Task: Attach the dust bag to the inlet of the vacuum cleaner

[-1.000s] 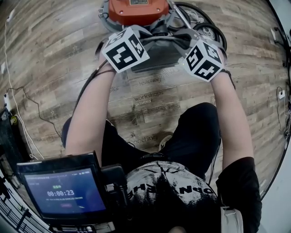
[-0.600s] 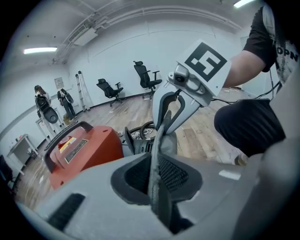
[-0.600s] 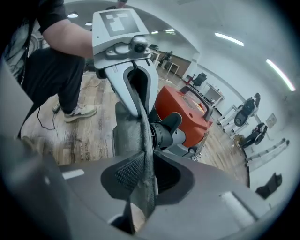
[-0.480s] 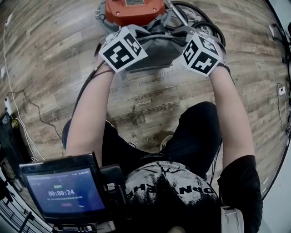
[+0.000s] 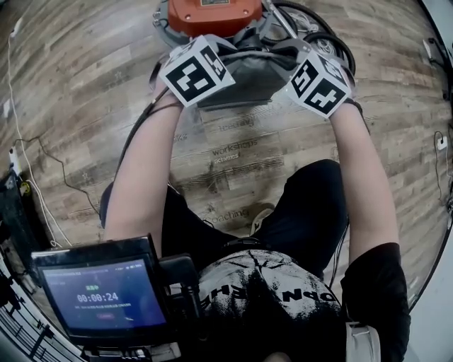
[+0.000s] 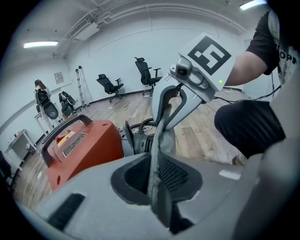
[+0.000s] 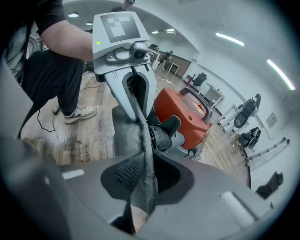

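An orange vacuum cleaner (image 5: 212, 14) stands on the wood floor at the top of the head view. Just in front of it hangs a grey fabric dust bag (image 5: 244, 74), stretched between both grippers. My left gripper (image 6: 157, 168) is shut on one edge of the dust bag (image 6: 161, 136). My right gripper (image 7: 145, 178) is shut on the opposite edge of the dust bag (image 7: 126, 126). The black round inlet (image 7: 161, 133) points toward the bag, and the inlet (image 6: 140, 143) lies just behind the fabric. The bag's opening is hidden from me.
A coiled black hose (image 5: 322, 39) lies right of the vacuum. Thin cables (image 5: 28, 177) trail over the floor at left. The person's legs (image 5: 297, 212) and a tablet screen (image 5: 99, 297) fill the near side. Office chairs (image 6: 147, 75) stand far back.
Both grippers keep the bag in nearly the same spot before the vacuum; only the view shifts a little.
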### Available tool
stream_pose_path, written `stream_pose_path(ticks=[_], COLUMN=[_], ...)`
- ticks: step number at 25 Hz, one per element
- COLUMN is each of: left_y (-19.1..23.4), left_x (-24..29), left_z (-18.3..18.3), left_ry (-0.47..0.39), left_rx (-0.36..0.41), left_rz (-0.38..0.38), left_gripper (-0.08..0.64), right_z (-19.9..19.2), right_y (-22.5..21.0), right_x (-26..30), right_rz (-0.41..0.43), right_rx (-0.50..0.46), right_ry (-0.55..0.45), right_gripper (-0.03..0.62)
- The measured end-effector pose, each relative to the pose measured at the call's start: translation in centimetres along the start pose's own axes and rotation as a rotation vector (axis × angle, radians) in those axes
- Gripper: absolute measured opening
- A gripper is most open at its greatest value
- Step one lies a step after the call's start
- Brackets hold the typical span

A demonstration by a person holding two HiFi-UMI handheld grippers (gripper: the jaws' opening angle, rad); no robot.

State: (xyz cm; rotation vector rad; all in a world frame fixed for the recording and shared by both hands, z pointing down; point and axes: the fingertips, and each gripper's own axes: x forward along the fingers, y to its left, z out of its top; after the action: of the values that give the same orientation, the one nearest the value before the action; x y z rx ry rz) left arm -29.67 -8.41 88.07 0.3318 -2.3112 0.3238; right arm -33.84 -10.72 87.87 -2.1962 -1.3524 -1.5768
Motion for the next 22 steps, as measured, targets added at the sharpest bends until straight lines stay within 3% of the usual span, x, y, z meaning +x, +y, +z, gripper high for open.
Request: stream_pose_path(ticks=[5, 9, 14, 16, 19, 22], left_y=[-0.2, -0.7, -1.4, -1.6, -1.4, -1.3], left_x=[0.1, -0.1, -0.9, -1.1, -2.1, -3.8], left_z=[-0.2, 0.1, 0.7, 0.9, 2.2, 3.8], left_ry=[-0.013, -0.070, -0.104, -0.111, -0.189, -0.309], left_rx=[-0.017, -0.077, -0.064, -0.053, -0.077, -0.137], left_rz=[0.000, -0.034, -0.017, -0.002, 0.029, 0.040], left_gripper=[0.049, 0.108, 0.193, 0.211, 0.233, 0.236], right_z=[-0.1, -0.1, 0.5, 0.9, 1.9, 3.6], right_y=[0.1, 0.1, 0.7, 0.5, -0.2, -0.7], right_x=[0.3, 0.1, -0.8, -1.4, -3.4, -5.9], right_rz=[0.000, 0.005, -0.006, -0.027, -0.049, -0.046], right_rx=[0.006, 0.105, 0.175, 0.182, 0.234, 0.342], right_ry=[-0.005, -0.090, -0.197, -0.236, -0.338, -0.522], right_gripper=[0.069, 0.092, 0.218, 0.238, 0.245, 0.244])
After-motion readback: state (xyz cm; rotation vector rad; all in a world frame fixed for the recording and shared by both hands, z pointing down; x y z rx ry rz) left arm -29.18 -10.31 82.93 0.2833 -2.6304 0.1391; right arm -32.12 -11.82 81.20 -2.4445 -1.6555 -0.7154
